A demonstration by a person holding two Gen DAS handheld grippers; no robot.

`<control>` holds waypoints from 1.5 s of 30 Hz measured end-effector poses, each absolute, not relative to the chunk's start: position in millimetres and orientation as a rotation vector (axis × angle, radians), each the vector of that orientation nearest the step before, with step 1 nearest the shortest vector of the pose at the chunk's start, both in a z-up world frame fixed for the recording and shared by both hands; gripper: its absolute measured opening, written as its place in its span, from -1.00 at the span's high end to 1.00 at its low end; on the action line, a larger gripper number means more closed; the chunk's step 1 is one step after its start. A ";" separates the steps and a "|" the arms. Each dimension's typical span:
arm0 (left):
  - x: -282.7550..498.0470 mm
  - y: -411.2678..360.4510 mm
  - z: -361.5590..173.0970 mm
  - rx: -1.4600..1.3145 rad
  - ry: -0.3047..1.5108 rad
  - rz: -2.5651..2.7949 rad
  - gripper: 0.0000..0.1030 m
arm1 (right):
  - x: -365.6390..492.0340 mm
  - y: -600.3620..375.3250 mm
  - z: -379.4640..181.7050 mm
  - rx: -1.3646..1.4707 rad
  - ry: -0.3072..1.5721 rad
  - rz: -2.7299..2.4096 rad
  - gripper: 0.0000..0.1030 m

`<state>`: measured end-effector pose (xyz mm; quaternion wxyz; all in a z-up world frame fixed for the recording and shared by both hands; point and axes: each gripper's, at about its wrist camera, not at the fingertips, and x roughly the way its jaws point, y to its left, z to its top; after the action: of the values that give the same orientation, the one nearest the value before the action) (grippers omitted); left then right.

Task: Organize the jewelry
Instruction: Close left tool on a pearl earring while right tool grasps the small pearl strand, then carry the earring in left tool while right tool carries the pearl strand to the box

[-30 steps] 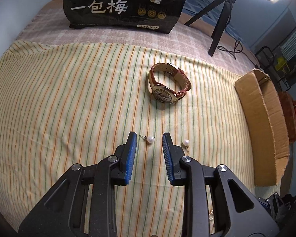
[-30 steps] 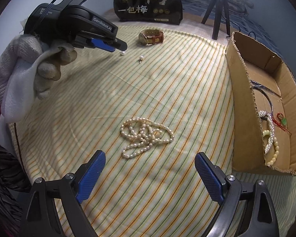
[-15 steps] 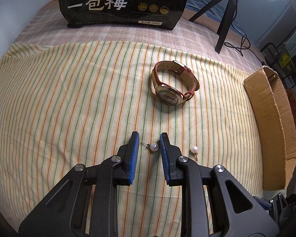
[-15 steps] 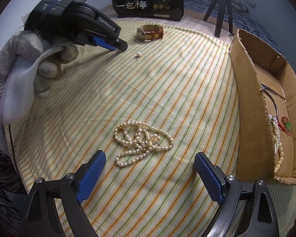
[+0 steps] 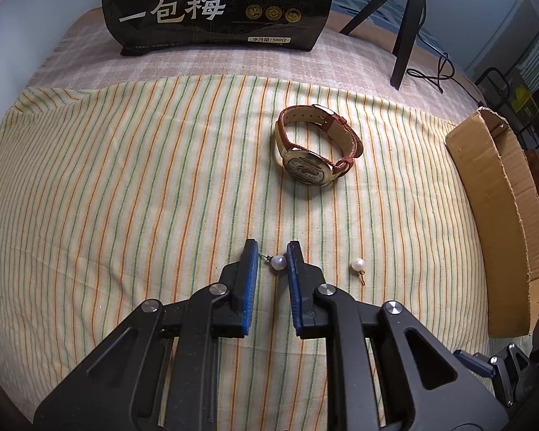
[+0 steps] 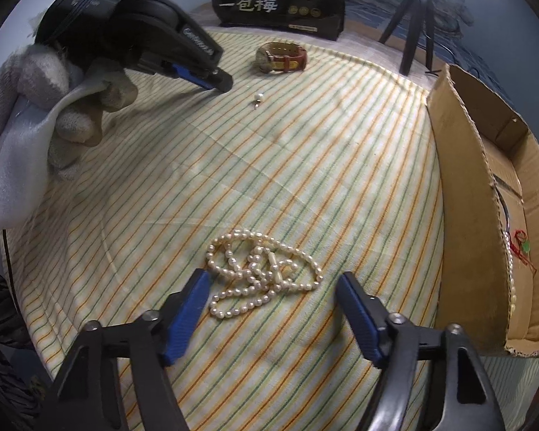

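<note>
Both tools have been closing: the left tool (image 5: 272,251) has narrowed around a pearl earring (image 5: 279,262), which now lies between its fingertips, its pearl against the right pad and its post reaching to the left one, not visibly pinched. The right tool (image 6: 275,280), half spread, has drawn in on either side of the pearl necklace (image 6: 260,271) just ahead of it. A second earring (image 5: 358,264) lies just right of the left tool, the watch (image 5: 314,151) farther ahead. Both grasps look imminent; the cardboard box (image 6: 463,197) waits to the right.
</note>
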<state>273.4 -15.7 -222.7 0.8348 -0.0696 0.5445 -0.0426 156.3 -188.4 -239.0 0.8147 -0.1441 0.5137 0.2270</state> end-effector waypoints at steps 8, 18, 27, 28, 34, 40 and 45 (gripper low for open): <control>273.1 -15.9 -222.5 -0.153 1.151 -0.087 0.71 | 154.0 -185.1 -234.7 -0.301 1.097 0.520 0.67; 271.3 -1.0 -205.0 -0.205 1.121 -0.081 0.72 | 147.2 -187.3 -221.0 -0.258 1.073 0.541 0.89; 265.9 7.4 -191.3 -0.226 1.096 -0.083 0.72 | 140.8 -183.3 -200.3 -0.244 1.025 0.564 0.89; 264.8 8.4 -189.8 -0.229 1.093 -0.083 0.72 | 140.3 -183.6 -197.9 -0.240 1.020 0.565 0.89; 257.9 10.0 -179.4 -0.237 1.068 -0.091 0.72 | 142.3 -187.0 -178.6 -0.211 0.978 0.566 0.89; 250.7 5.9 -167.5 -0.246 1.045 -0.118 0.72 | 145.0 -191.0 -156.4 -0.181 0.927 0.565 0.89; 246.9 -3.4 -156.3 -0.253 1.026 -0.147 0.72 | 146.3 -198.1 -137.0 -0.155 0.885 0.556 0.89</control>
<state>246.9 -3.4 -156.3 0.8611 -0.1204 0.4891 -0.0700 146.3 -198.1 -137.0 0.8637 -0.0738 0.4223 0.2650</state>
